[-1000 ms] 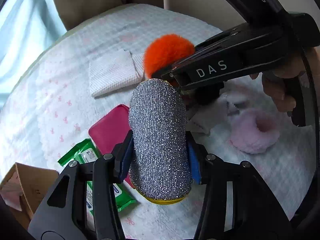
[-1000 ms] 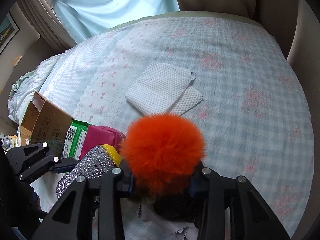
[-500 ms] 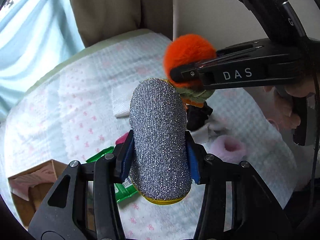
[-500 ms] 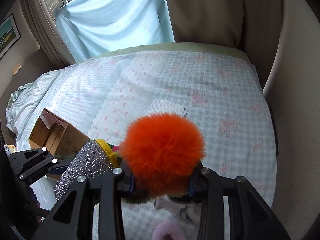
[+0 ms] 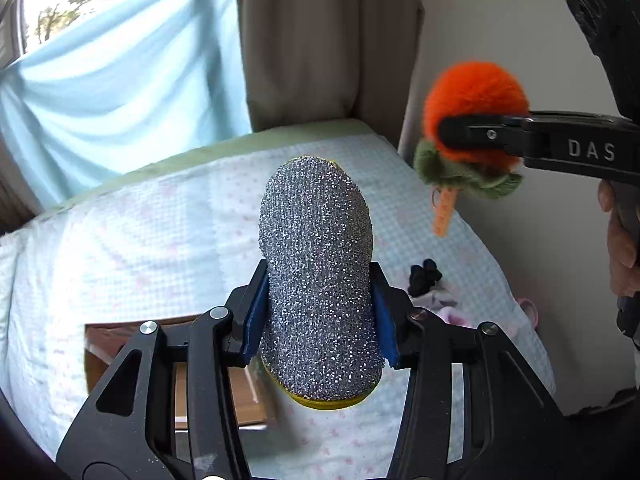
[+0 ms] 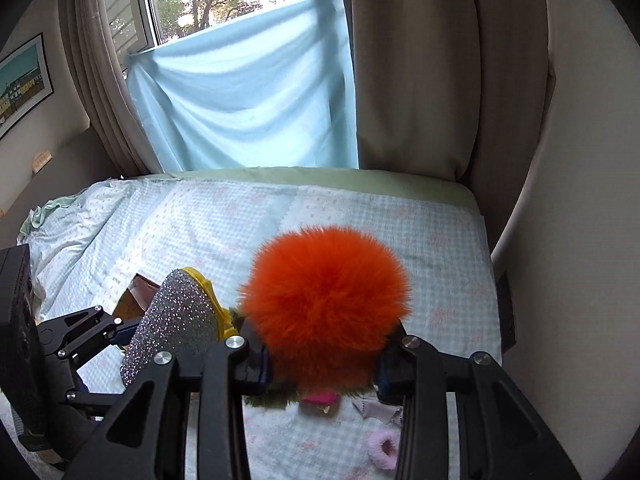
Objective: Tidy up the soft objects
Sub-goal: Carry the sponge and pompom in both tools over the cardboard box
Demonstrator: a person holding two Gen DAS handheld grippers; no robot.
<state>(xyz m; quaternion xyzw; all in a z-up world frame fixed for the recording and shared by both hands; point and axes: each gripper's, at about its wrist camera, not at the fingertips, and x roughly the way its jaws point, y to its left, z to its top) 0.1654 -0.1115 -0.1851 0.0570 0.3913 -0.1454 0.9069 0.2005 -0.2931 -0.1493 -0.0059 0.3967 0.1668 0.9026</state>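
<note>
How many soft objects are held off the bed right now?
2. The silver glitter scouring sponge sits in the left tongs; the fluffy orange pompom sits in the right tongs. Others may be hidden.

The sponge (image 5: 316, 280) glitters silver over a yellow underside, and the pom-pom (image 6: 326, 304) is vivid orange with an olive-green frill. The bedspread (image 6: 420, 232) shows pale blue-and-white check with faint pink sprigs; a pink fuzzy ring (image 6: 385, 449) lies near its front edge.

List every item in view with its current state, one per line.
silver sponge: clamped in left gripper, off the bed
orange pompom: clamped in right gripper, off the bed
cardboard box: open, on bed
pink scrunchie: lying loose on bed
</note>
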